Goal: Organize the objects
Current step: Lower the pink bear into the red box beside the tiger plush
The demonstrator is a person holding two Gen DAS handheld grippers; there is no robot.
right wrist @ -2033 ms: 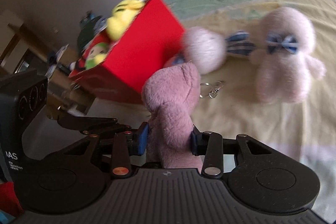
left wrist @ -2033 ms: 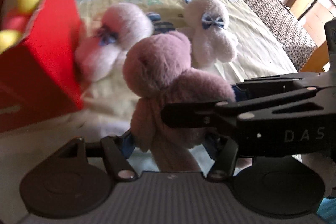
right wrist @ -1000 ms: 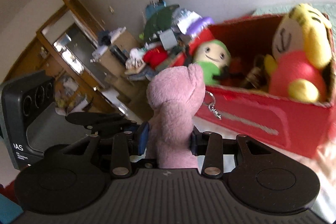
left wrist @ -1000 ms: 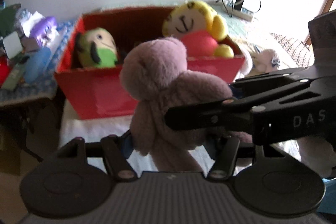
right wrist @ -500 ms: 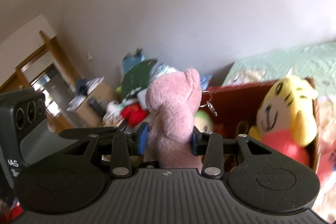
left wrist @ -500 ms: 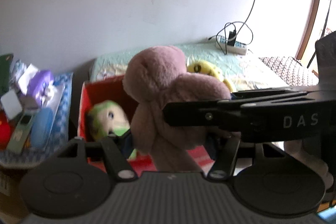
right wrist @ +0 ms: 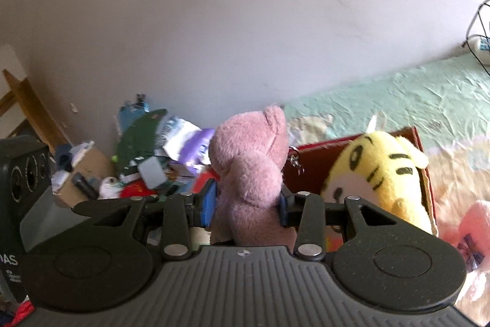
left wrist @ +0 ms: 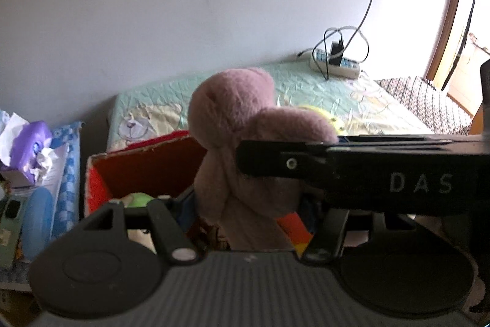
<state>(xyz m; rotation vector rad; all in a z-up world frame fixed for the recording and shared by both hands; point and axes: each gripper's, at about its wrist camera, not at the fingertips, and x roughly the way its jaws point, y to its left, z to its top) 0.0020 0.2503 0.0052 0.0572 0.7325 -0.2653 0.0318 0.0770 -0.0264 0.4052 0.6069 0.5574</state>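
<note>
Whereas half a second ago the red box (left wrist: 144,164) sat higher in frame, it has sunk lower left behind one pink plush bear (left wrist: 245,143), upright with head topmost, clamped by both left gripper (left wrist: 248,204) and right gripper (right wrist: 248,204); one yellow tiger plush (right wrist: 376,176) lies boxed at right.

The right gripper (right wrist: 247,206) pinches a pink plush bear (right wrist: 249,173) between its 2 blue pads (right wrist: 208,204) — upright, in front of a red box (right wrist: 424,173). A yellow tiger toy (right wrist: 376,176) sits inside; the pink blur at right is possibly another plush.
</note>
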